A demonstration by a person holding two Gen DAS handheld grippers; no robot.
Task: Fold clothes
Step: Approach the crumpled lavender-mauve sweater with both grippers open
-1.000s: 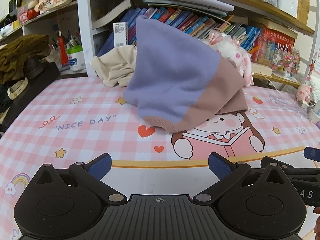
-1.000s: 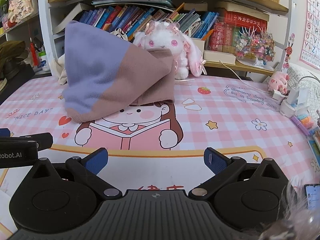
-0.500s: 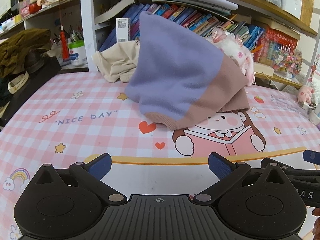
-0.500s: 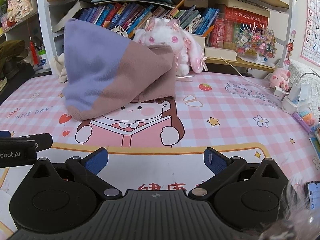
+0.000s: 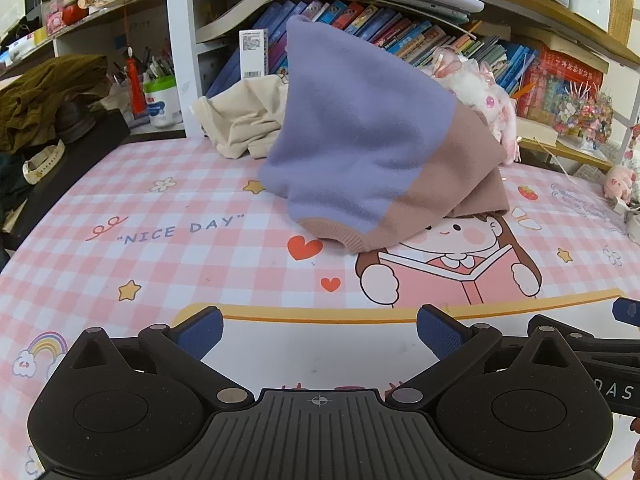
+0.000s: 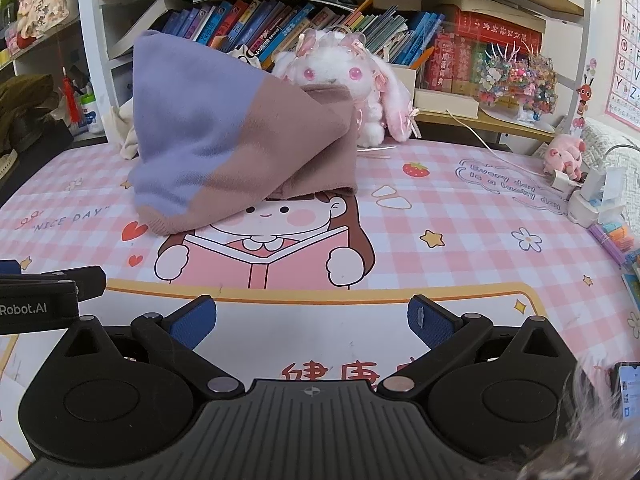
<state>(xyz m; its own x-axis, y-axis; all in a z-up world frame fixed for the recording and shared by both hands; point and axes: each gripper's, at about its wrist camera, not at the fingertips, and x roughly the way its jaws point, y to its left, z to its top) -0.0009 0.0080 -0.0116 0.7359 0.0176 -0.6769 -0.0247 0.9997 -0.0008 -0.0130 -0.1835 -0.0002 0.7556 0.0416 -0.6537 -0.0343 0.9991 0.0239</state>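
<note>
The purple-and-brown sweater point(image 5: 372, 152) is found bunched in a peak on the checked mat point(image 5: 160, 248), at 12 o'clock from both grippers, slightly nearer than a second ago. Left gripper point(image 5: 320, 330) and right gripper point(image 6: 312, 318) are held wide open, empty. Grasping is judged pending.

- "NICE DAY" is showing in blue-grey letters on the left of the pink checked mat point(image 5: 168, 216).
- "Every day is a lucky day" is curving across the mat's far right.
- "Robot.AI" is showing in white on the left gripper point(image 6: 38, 308).
- Alphabet letters, U, Y and Z among them, are running down the wall chart point(image 6: 626, 40) at far right.
</note>
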